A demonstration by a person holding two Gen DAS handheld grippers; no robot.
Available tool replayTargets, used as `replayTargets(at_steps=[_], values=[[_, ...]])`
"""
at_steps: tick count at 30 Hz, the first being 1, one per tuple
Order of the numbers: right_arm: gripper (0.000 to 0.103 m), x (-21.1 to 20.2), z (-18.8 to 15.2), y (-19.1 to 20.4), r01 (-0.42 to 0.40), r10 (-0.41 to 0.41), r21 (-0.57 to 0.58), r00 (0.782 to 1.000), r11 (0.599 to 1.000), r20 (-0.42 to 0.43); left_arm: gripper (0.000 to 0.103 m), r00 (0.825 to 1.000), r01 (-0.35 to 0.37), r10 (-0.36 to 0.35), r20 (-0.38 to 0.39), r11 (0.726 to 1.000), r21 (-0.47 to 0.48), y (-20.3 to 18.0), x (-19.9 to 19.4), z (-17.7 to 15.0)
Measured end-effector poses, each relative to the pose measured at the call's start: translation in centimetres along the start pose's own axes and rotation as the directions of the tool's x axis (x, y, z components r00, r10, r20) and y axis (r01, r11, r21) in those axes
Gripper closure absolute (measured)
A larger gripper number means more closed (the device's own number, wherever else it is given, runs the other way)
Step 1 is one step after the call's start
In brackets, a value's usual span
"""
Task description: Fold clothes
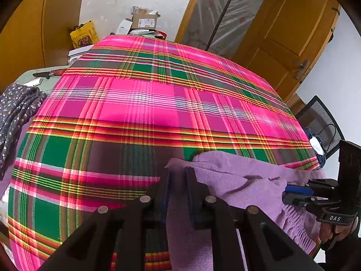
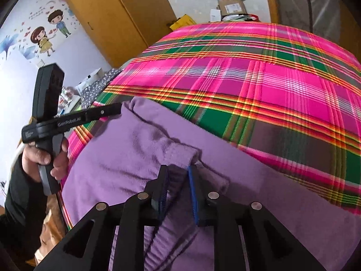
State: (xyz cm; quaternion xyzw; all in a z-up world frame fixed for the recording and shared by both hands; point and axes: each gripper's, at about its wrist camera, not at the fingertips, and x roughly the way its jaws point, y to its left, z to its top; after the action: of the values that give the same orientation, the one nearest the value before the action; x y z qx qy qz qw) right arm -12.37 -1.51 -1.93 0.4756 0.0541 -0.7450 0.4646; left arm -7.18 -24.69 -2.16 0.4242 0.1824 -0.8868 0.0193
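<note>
A purple fleece garment [image 1: 243,180] with an elastic, gathered edge lies at the near edge of a bed covered in a pink and green plaid sheet [image 1: 140,103]. My left gripper [image 1: 178,176] is shut on a fold of its left end, and the cloth fills the gap between the pads. In the right wrist view the garment [image 2: 126,158] spreads wide under my right gripper [image 2: 178,178], which is shut on a bunched ridge of it. Each gripper shows in the other's view: the right one [image 1: 291,194] at the garment's gathered edge, the left one [image 2: 118,110] at its far corner, held by a hand [image 2: 45,158].
A dark floral garment [image 1: 15,113] hangs off the bed's left side. Cardboard boxes [image 1: 144,21] and a yellow bag [image 1: 83,35] stand past the far end. A wooden door [image 1: 288,29] and a mesh-backed chair [image 1: 320,117] are to the right, a wooden wardrobe [image 2: 112,15] to the left.
</note>
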Motion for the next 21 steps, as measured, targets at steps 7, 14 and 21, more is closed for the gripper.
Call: replayTargets(at_steps=[7, 14, 21], values=[[0.085, 0.0, 0.1, -0.6, -0.038, 0.037, 0.059, 0.999, 0.998, 0.024, 0.088, 1.000, 0.007, -0.007, 0.000, 1.000, -0.002, 0.1, 0.1, 0.0], [0.085, -0.1, 0.3, -1.2, -0.075, 0.071, 0.087, 0.996, 0.993, 0.055, 0.088, 1.000, 0.011, -0.011, -0.003, 1.000, -0.003, 0.2, 0.1, 0.0], [0.069, -0.1, 0.6, -1.3, -0.146, 0.142, 0.077, 0.988, 0.986, 0.064, 0.088, 1.000, 0.012, -0.012, -0.003, 1.000, -0.006, 0.2, 0.2, -0.1]])
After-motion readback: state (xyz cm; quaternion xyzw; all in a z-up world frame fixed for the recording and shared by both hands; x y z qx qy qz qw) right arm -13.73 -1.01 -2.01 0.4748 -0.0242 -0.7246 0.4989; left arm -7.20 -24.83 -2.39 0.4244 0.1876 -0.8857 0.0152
